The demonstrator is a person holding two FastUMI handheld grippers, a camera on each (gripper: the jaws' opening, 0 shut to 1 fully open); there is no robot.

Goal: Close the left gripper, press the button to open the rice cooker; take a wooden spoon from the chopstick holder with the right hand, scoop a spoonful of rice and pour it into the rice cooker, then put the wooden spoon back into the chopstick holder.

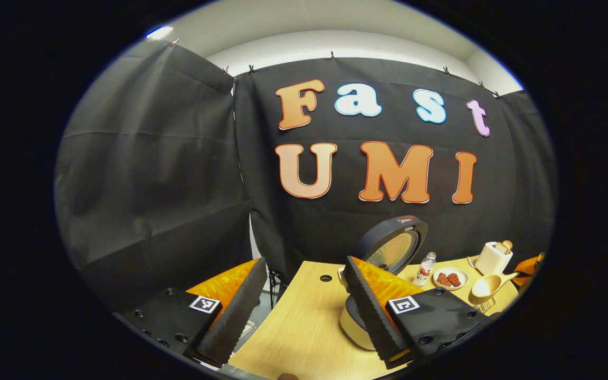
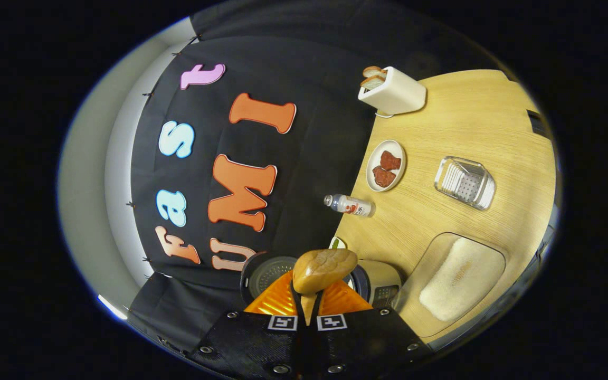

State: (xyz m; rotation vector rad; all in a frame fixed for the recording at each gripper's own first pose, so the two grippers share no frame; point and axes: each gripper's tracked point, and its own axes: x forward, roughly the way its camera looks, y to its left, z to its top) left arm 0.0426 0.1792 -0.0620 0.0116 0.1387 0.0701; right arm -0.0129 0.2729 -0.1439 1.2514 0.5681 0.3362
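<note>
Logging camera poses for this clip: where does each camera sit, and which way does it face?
Left gripper view: rides the left gripper, level, facing the wall across the table; its open fingers frame the open rice cooker.
Right gripper view: rides the right gripper, rolled sideways, with the table at right; its fingers are shut on the wooden spoon above the rice cooker.
Shared: rice cooker, bottle, plate, toaster, spoon.
</note>
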